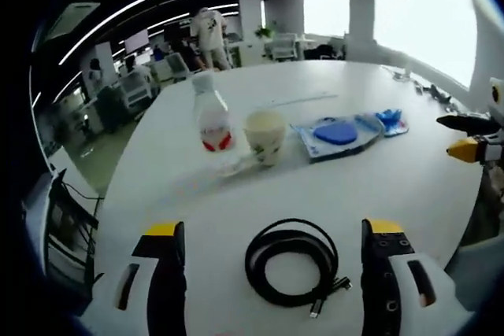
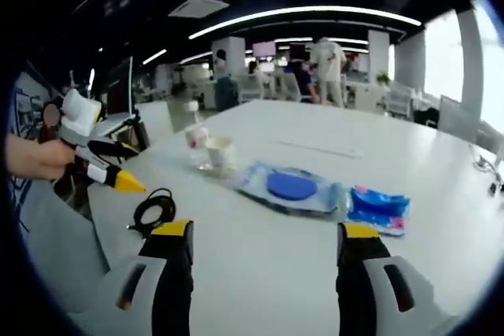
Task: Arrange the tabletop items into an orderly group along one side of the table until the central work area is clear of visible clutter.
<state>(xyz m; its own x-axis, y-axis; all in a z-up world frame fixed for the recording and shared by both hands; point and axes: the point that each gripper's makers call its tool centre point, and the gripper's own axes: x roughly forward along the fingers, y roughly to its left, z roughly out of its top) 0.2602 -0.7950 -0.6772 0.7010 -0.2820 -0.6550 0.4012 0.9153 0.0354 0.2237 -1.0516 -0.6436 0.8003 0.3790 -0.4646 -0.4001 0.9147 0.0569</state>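
The coiled black cable [image 1: 292,262] lay on the white bench [image 1: 409,186] between the wide-open jaws of the left claw [image 1: 276,261]. It looked light and floppy; gripping across the bundled loops seemed best. The right claw [image 2: 264,251] stood wide, holding nothing.

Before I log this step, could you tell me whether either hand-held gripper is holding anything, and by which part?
Nothing is held. The left hand-held gripper stands open around the coiled black cable on the table; the right hand-held gripper is open over bare tabletop.
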